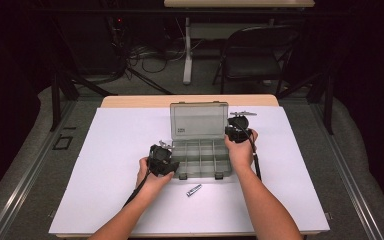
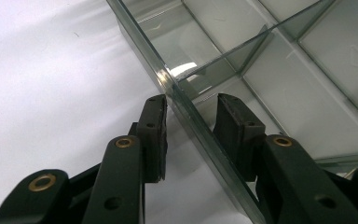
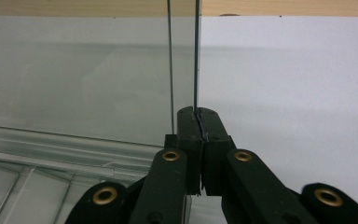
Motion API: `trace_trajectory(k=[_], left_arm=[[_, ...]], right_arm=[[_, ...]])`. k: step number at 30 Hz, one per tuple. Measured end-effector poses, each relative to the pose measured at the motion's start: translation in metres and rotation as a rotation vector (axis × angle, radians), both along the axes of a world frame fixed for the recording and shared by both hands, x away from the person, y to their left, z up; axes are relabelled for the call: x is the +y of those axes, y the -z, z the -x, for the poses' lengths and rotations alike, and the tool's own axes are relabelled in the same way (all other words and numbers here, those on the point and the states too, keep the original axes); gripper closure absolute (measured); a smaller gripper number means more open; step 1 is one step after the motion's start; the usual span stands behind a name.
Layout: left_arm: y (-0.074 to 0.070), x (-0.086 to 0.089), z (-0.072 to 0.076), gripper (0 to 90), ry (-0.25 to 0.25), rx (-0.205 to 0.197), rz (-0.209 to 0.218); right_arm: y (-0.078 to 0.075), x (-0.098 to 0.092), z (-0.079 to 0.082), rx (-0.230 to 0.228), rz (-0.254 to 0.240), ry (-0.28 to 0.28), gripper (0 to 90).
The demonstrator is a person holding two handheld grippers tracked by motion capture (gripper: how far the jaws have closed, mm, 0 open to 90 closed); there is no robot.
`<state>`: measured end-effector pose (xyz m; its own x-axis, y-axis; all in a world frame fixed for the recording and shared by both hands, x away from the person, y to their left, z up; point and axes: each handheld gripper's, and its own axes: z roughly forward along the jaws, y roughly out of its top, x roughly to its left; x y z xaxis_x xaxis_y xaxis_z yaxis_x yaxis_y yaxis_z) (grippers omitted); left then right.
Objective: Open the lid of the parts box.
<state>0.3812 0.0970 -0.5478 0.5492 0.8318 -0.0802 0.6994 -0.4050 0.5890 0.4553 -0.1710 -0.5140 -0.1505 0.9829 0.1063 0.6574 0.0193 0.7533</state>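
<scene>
A clear plastic compartment box (image 1: 200,175) stands open mid-table, its lid (image 1: 199,120) raised upright at the back. My left gripper (image 1: 170,159) is at the box's left wall near the front. In the left gripper view the jaws (image 2: 191,112) straddle that wall (image 2: 168,81), and a gap shows beside the right pad (image 2: 235,126), so it is open. My right gripper (image 1: 231,131) is at the lid's right edge. In the right gripper view it (image 3: 198,114) is shut on that thin edge (image 3: 196,56), pads pressed together. The compartments (image 2: 307,93) look empty.
A small silver and blue cylinder (image 1: 194,190) lies on the white sheet (image 1: 105,165) just in front of the box. Beyond the table's far edge stand a folding chair (image 1: 255,55) and a second table's leg (image 1: 187,50), with cables on the floor.
</scene>
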Motion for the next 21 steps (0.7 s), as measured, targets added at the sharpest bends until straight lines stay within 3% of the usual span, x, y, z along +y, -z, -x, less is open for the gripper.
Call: trace_trajectory(k=[21], left_arm=[[0.0002,-0.0001,0.0003,63.6,-0.003,-0.003,0.001]], right_arm=[[0.0050,0.0007,-0.0073,0.015,-0.011,0.017,89.2]])
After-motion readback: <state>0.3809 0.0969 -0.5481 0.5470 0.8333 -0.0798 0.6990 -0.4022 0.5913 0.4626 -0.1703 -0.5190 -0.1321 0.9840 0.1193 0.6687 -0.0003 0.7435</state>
